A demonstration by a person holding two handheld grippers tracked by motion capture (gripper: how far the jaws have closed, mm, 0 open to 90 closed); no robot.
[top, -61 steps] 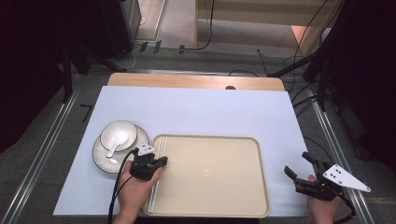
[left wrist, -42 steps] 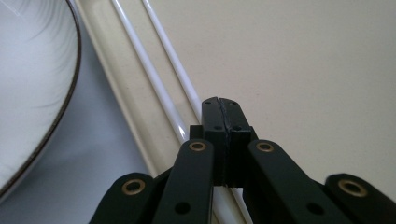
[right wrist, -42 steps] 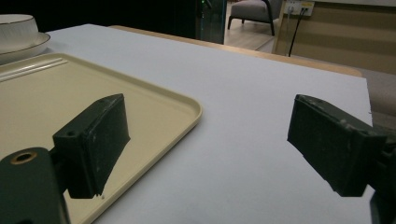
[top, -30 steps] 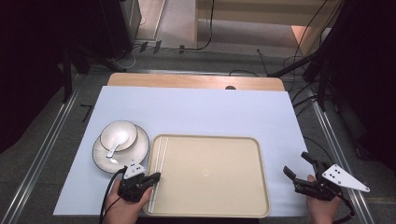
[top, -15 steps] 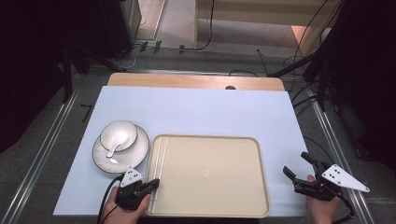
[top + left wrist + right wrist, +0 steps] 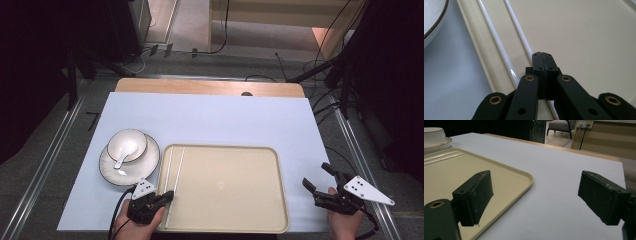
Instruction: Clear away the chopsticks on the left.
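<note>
A beige tray (image 6: 225,185) lies at the table's near middle, and two white chopsticks (image 6: 174,167) lie side by side along its left edge. My left gripper (image 6: 169,194) is shut at the tray's front left corner. In the left gripper view its closed tips (image 6: 541,56) sit over the right chopstick (image 6: 517,27), which runs on underneath them; the left chopstick (image 6: 496,40) lies free beside. My right gripper (image 6: 315,175) stands open just right of the tray, with only bare table between its jaws (image 6: 535,185).
Left of the tray stands a white plate (image 6: 150,167) carrying a bowl (image 6: 127,141) and a spoon (image 6: 121,161). A pale blue mat (image 6: 210,120) covers the table, with a wooden strip (image 6: 200,86) along the far edge. Cables trail on the floor beyond.
My left gripper, still shut, has drawn back along the tray's left side toward the near edge, then settled. The right gripper has stayed put.
</note>
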